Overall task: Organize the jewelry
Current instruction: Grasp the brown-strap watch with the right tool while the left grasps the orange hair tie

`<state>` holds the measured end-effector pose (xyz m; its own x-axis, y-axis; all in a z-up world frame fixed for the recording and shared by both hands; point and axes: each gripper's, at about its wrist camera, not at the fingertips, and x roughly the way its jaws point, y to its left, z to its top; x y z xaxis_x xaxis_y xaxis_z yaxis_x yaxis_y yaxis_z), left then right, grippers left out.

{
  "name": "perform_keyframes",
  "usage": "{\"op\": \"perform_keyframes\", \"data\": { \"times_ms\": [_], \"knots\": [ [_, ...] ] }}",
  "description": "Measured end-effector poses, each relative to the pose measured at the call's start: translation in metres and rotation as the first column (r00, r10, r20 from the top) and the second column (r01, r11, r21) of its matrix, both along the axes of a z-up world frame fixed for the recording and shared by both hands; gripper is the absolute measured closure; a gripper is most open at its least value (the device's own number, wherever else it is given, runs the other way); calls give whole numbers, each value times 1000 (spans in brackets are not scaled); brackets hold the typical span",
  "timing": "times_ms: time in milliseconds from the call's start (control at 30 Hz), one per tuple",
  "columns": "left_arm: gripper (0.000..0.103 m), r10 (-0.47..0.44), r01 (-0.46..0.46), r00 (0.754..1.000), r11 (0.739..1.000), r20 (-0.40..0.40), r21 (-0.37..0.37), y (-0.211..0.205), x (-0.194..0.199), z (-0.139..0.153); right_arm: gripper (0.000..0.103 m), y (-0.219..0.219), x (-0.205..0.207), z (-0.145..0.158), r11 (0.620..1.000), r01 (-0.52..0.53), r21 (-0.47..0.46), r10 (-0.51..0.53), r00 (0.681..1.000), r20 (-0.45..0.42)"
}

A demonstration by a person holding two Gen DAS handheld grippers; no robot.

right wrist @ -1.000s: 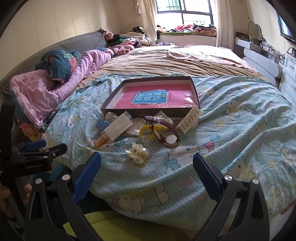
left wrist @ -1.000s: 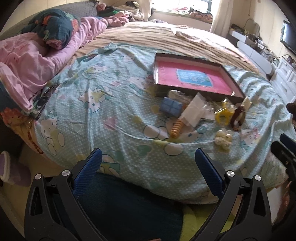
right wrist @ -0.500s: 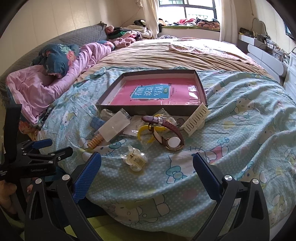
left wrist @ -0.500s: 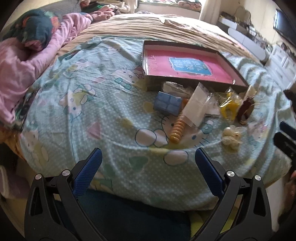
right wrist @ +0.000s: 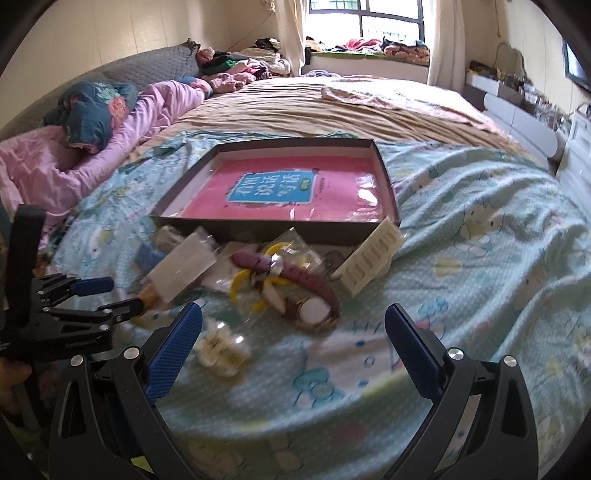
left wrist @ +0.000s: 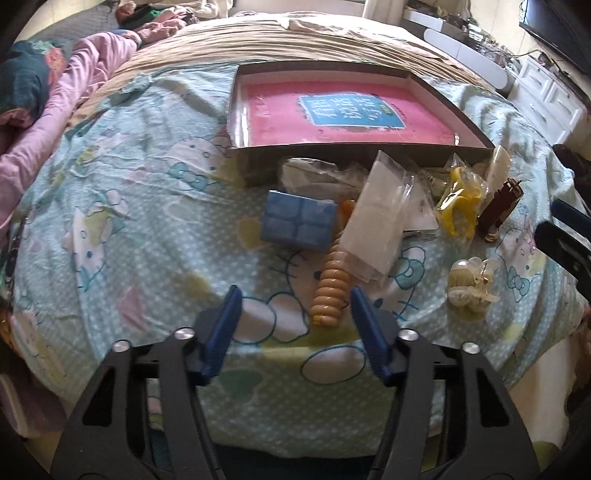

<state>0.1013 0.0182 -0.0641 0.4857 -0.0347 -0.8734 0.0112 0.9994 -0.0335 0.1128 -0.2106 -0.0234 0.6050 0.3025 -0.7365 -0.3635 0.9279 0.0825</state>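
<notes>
Nothing is sorted yet: your left gripper (left wrist: 295,314) has just been narrowing, empty, near the beads (left wrist: 330,293); the right gripper (right wrist: 293,334) is wide; the box (right wrist: 386,173) holds no jewelry.

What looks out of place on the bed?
The jewelry sits piled loose on the sheet outside the box: the watch, yellow bangle and bead bracelet overlap plastic bags. Only a pink book lies in the box.

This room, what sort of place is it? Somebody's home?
Most likely a lived-in bedroom. A big bed fills it, spread with a cartoon-cat sheet; a rumpled pink quilt lies at one side, and clothes are piled near the window.
</notes>
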Motion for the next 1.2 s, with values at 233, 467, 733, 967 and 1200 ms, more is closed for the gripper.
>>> {"op": "perform_keyframes", "data": {
  "times_ms": [233,467,733,967,1200],
  "knots": [
    [84,-47,47,999,998,-5,-45,-9,3,-8,6,9,21,-11,999,-17,-40,18,1000,15],
    [91,-70,70,998,992,3,-103,-8,1,-7,21,13,38,-24,999,-24,-48,24,1000,-15],
    [92,-73,75,997,990,21,-123,1,-9,7,45,13,45,-34,998,-55,1,55,998,-43],
    [92,-59,64,997,990,39,-127,10,-9,24,64,-2,44,-28,995,-46,87,49,998,-34],
    [92,-66,73,996,989,59,-131,12,-3,48,77,-18,47,-7,988,-30,150,33,999,-15]
  ]
}}
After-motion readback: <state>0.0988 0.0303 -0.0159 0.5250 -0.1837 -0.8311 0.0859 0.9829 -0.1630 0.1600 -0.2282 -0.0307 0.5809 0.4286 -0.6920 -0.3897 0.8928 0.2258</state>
